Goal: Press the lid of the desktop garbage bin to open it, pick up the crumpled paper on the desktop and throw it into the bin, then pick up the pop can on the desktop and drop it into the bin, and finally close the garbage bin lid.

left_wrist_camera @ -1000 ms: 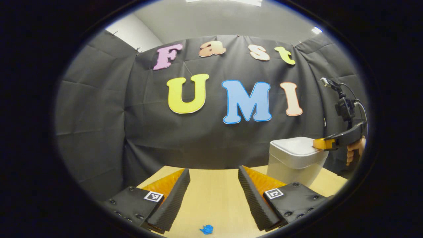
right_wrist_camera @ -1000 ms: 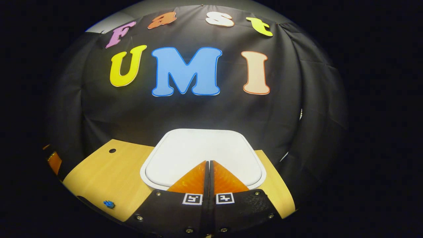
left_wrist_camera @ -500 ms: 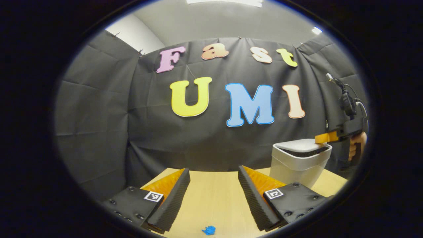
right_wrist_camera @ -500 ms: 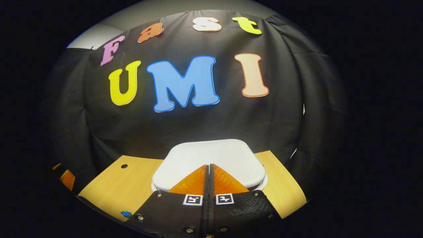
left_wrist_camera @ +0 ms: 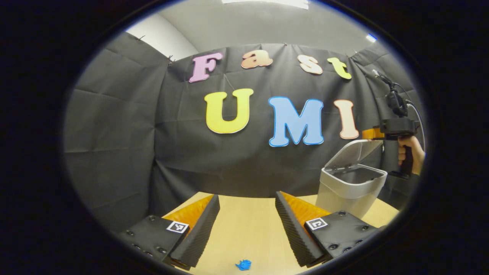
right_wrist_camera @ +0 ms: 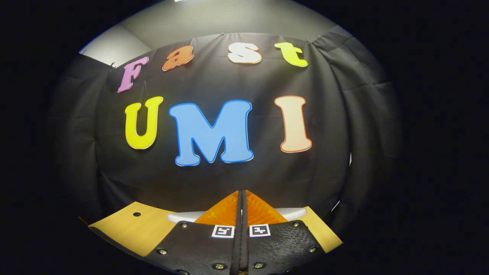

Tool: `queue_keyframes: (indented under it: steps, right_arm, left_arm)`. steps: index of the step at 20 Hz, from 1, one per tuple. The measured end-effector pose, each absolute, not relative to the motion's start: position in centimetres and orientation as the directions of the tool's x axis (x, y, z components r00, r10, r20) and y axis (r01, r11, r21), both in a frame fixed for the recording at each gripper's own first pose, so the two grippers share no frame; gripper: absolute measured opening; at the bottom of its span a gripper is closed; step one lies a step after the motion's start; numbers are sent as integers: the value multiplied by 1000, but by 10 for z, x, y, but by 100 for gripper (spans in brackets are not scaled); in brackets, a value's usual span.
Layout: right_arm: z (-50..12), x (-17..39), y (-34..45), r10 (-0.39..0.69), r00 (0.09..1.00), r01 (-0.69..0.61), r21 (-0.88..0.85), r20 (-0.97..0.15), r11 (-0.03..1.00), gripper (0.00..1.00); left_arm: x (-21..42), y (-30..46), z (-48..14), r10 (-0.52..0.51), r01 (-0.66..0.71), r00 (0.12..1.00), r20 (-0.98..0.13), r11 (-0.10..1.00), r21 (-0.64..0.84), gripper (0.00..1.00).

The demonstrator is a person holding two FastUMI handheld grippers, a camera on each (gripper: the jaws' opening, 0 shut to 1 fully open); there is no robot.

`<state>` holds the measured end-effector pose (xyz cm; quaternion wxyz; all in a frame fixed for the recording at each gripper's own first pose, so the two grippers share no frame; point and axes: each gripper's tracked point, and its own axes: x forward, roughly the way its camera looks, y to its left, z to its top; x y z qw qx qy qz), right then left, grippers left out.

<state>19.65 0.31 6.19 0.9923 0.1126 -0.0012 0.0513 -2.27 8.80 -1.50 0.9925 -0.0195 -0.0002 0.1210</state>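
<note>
Garbage bin (left_wrist_camera: 349, 191) stands upright at table's (left_wrist_camera: 248, 225) far right; lid (left_wrist_camera: 353, 152) tilted up, hinged at back, mouth open upward. Right gripper (left_wrist_camera: 372, 133) hovers just above lid edge, jaws pressed together, empty. Left gripper (left_wrist_camera: 247, 221) spread wide, low over table. Blue scrap (left_wrist_camera: 243, 264) near it.

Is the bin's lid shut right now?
No: in the left gripper view the lid stands tilted up above the bin, and the dark opening under it is exposed.
</note>
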Motion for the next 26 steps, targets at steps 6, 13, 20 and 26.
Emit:
queue_keyframes:
  steps: [6,13,20,26]
  right_arm:
    - [92,202,-3,54,994,-73,215,91,974,0]
    - [98,173,14,94,990,-109,140,110,984,0]
    - [94,133,41,148,982,-152,20,120,988,55]
    - [88,92,62,161,975,-164,8,154,986,94]
  left_arm:
    - [-20,98,-20,252,-252,968,-19,966,-49,95]
    - [-16,104,-22,249,-249,968,-20,968,-34,93]
    - [-11,100,-30,226,-227,974,-26,974,-25,100]
    - [-11,105,-41,223,-224,974,-48,974,-23,95]
